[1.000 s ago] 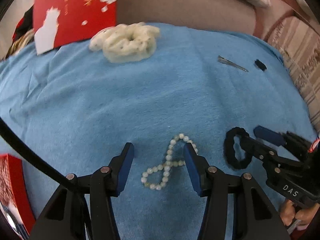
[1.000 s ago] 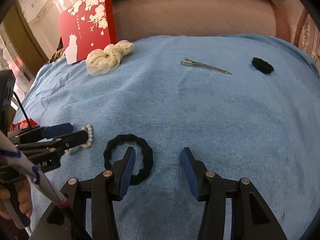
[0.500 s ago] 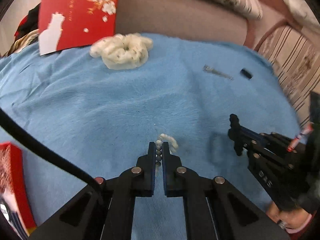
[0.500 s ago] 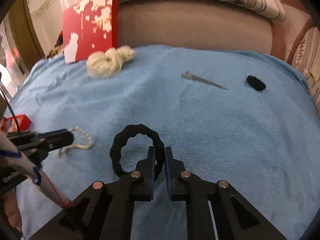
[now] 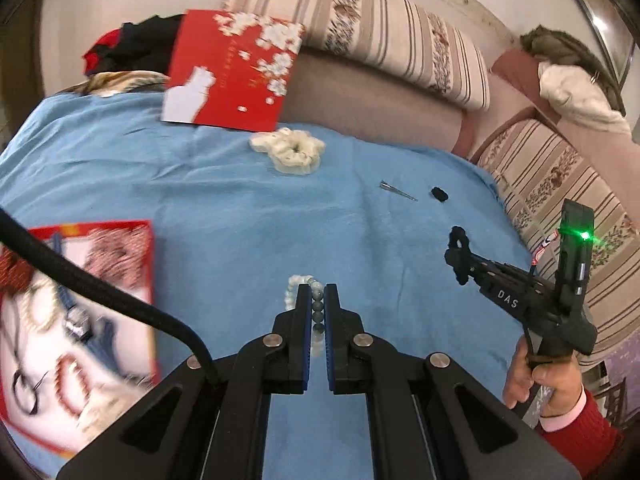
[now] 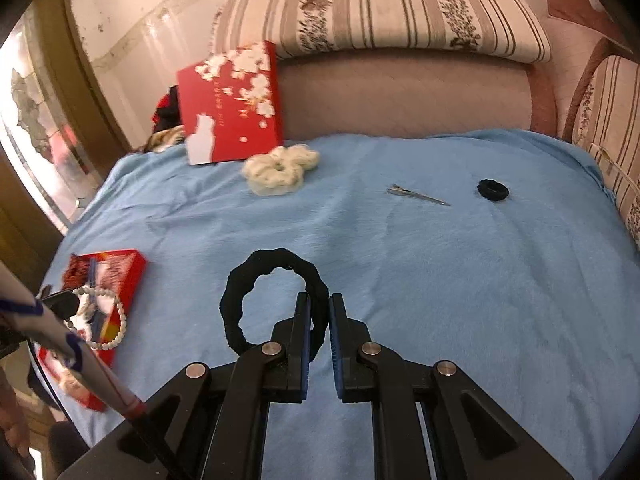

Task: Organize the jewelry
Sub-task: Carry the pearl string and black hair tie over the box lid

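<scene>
My left gripper (image 5: pixel 318 292) is shut on a pale bead bracelet (image 5: pixel 317 309) and holds it in the air above the blue blanket. The bracelet also shows hanging in the right wrist view (image 6: pixel 114 322), over the open red jewelry box (image 6: pixel 120 280). My right gripper (image 6: pixel 319 304) is shut on a black hair tie (image 6: pixel 240 300), lifted off the blanket; it shows in the left wrist view (image 5: pixel 460 254) too. The red box (image 5: pixel 120 248) lies at the left with several pieces inside.
On the blue blanket (image 6: pixel 440 280) lie a cream scrunchie (image 6: pixel 280 168), a metal hair clip (image 6: pixel 418 195) and a small black hair tie (image 6: pixel 492 190). A red box lid (image 6: pixel 228 104) leans against the sofa back. Striped cushions stand behind and at the right.
Both grippers closed from open, the left on the bracelet and the right on the black hair tie, and lifted them off the blanket. The left gripper has moved towards the red box.
</scene>
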